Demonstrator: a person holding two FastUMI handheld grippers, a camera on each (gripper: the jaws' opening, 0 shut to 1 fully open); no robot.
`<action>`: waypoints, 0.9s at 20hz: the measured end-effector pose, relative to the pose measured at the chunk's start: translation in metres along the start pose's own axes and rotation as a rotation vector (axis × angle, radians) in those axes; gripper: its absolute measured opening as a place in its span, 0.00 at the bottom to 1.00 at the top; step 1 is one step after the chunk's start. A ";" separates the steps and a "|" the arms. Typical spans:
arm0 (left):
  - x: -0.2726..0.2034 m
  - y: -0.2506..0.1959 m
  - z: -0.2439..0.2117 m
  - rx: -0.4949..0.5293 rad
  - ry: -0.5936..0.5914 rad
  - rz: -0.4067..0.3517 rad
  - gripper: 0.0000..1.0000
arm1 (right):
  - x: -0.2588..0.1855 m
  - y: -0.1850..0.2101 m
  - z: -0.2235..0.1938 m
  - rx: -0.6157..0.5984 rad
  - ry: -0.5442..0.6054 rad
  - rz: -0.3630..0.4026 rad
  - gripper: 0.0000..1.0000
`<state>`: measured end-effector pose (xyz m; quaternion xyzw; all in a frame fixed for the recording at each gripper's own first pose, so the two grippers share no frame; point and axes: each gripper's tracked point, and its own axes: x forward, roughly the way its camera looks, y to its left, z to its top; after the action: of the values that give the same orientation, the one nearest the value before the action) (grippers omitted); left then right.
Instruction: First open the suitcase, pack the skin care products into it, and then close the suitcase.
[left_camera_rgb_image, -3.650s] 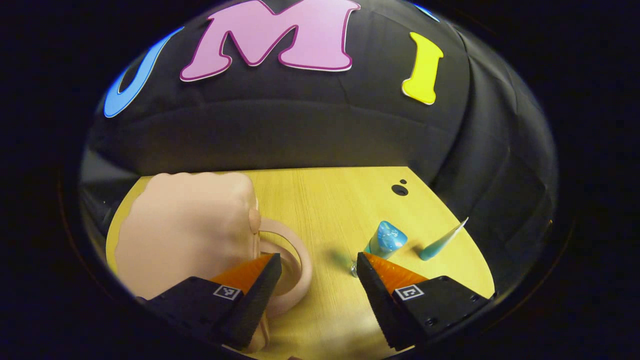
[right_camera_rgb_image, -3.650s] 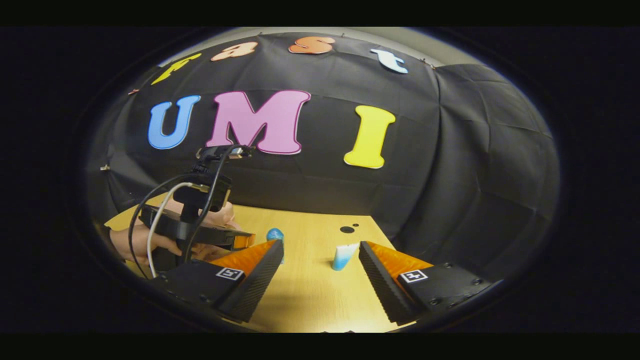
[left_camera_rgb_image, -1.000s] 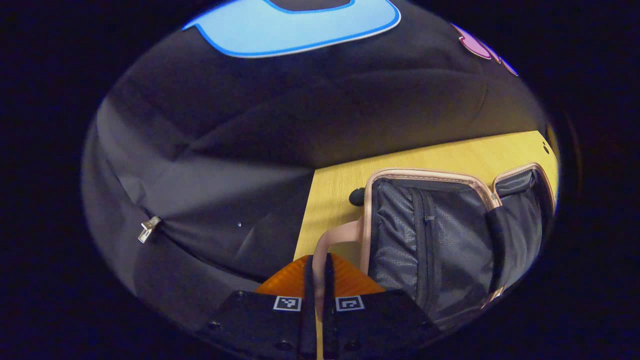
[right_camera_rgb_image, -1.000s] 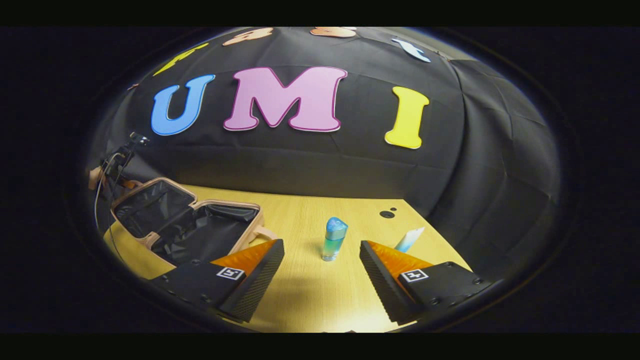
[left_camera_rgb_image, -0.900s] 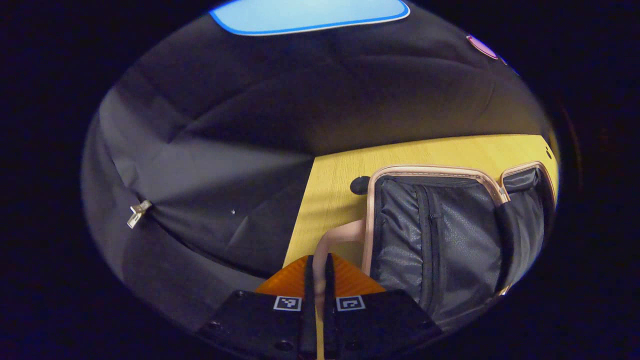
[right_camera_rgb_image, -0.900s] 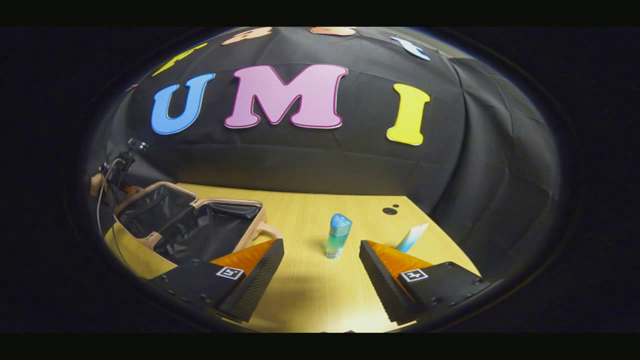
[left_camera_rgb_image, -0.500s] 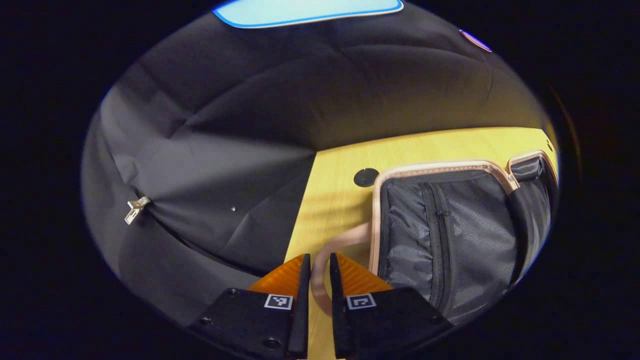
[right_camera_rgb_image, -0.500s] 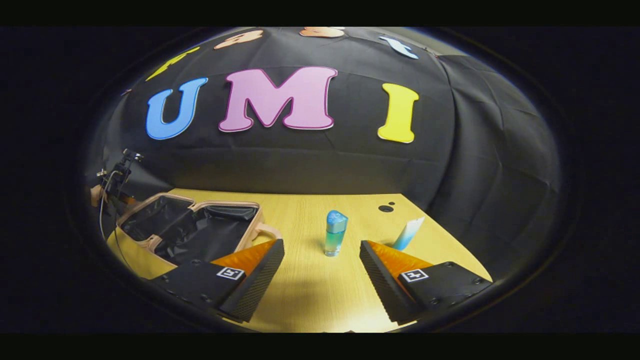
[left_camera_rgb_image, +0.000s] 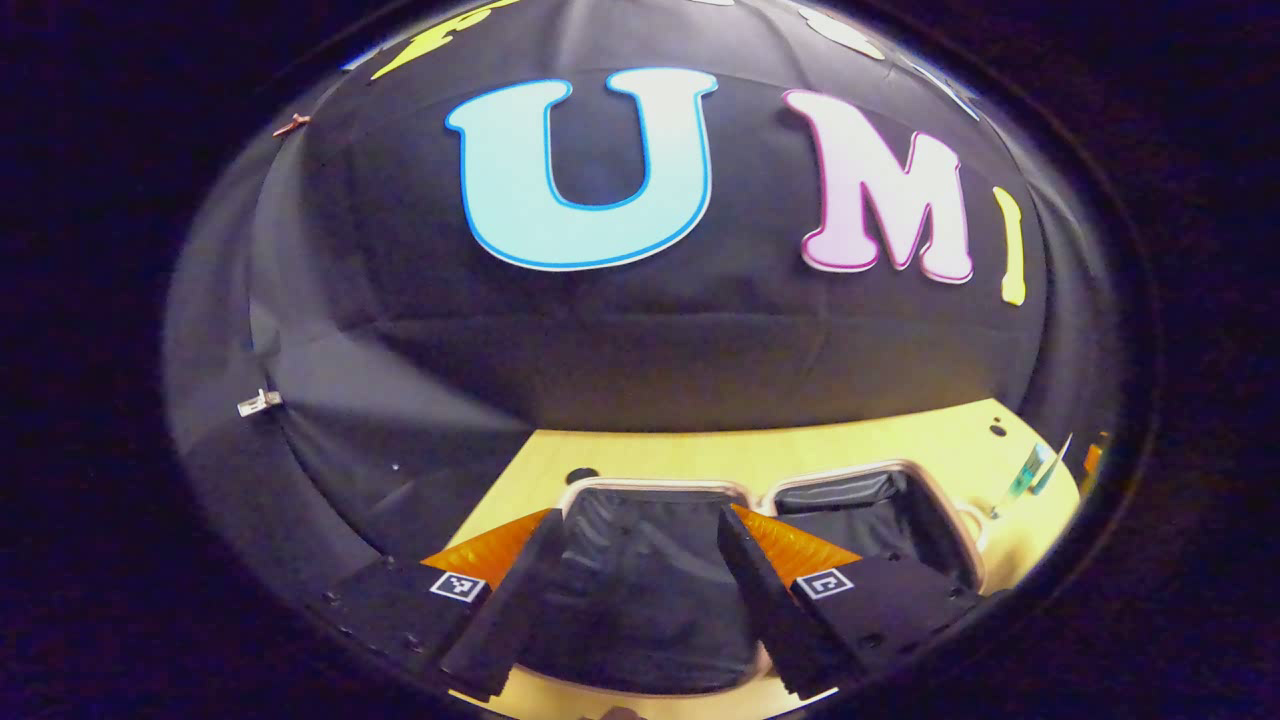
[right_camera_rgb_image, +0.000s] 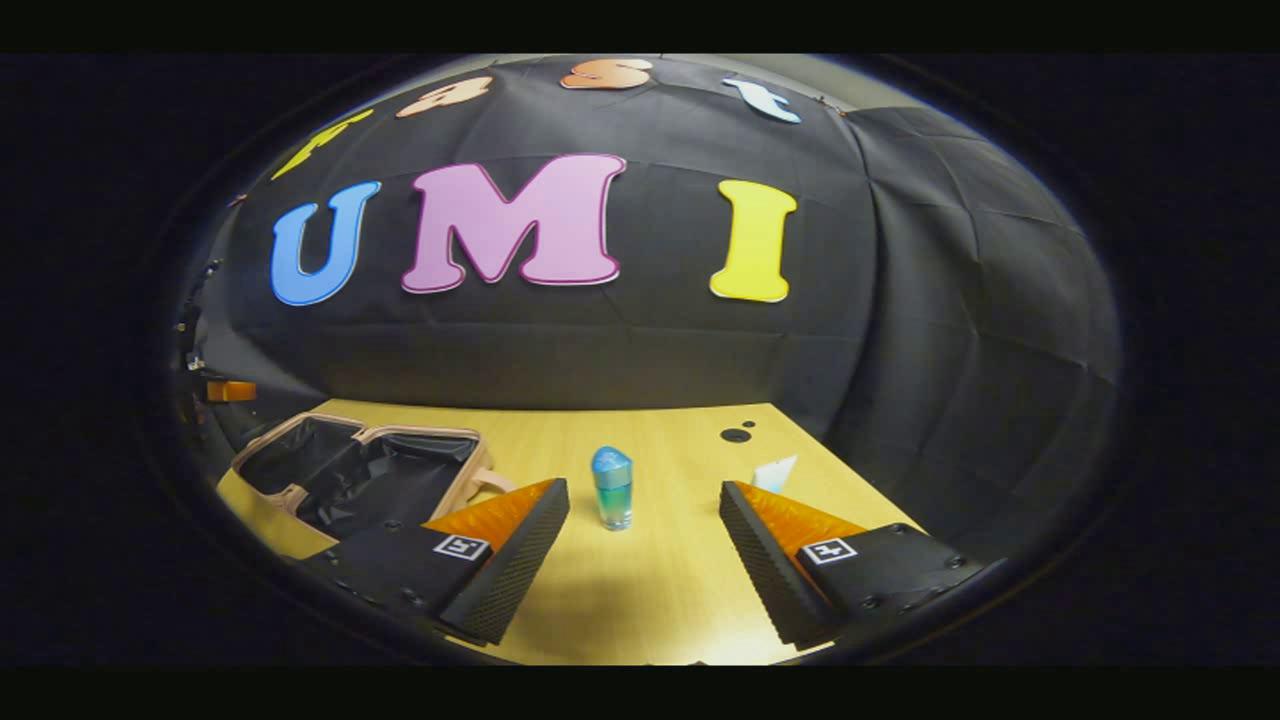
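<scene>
The pink suitcase (left_camera_rgb_image: 655, 484) lies wide open on the wooden table (right_camera_rgb_image: 650, 590), both halves showing black lining. My left gripper (left_camera_rgb_image: 640, 515) hovers open above its left half, with nothing between the fingers. In the right gripper view the suitcase (right_camera_rgb_image: 425, 431) sits at the left. A blue-capped bottle (right_camera_rgb_image: 612, 490) stands upright just ahead of my open right gripper (right_camera_rgb_image: 642, 488), slightly left of the middle of the gap. A white-and-blue tube (right_camera_rgb_image: 775, 472) stands behind the right finger, partly hidden. The tube and bottle (left_camera_rgb_image: 1030, 470) appear small at the far right of the left gripper view.
Black cloth walls close the table's back and sides. A round cable hole (right_camera_rgb_image: 735, 435) lies at the back right and another hole (left_camera_rgb_image: 580, 475) behind the suitcase's left corner. Bare wood (right_camera_rgb_image: 560, 440) stretches between suitcase and bottle.
My left gripper let go of the suitcase's pink handle, opened wide, and swung round above the open case. The lid half has settled flat. My right gripper drifted slightly, staying open.
</scene>
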<state>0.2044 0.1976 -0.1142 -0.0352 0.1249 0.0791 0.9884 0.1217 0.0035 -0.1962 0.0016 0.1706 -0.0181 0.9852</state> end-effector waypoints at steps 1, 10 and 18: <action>-0.012 -0.023 -0.007 -0.042 -0.012 0.005 0.96 | 0.004 -0.011 -0.001 0.002 0.001 -0.013 0.97; -0.044 -0.266 -0.098 -0.017 0.068 -0.338 0.98 | 0.045 -0.086 -0.027 -0.021 0.018 -0.104 0.97; -0.002 -0.401 -0.133 0.073 0.146 -0.548 0.98 | 0.072 -0.128 -0.053 -0.020 0.021 -0.163 0.96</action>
<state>0.2366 -0.2093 -0.2225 -0.0378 0.1844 -0.1983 0.9619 0.1673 -0.1270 -0.2698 -0.0222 0.1805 -0.0967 0.9786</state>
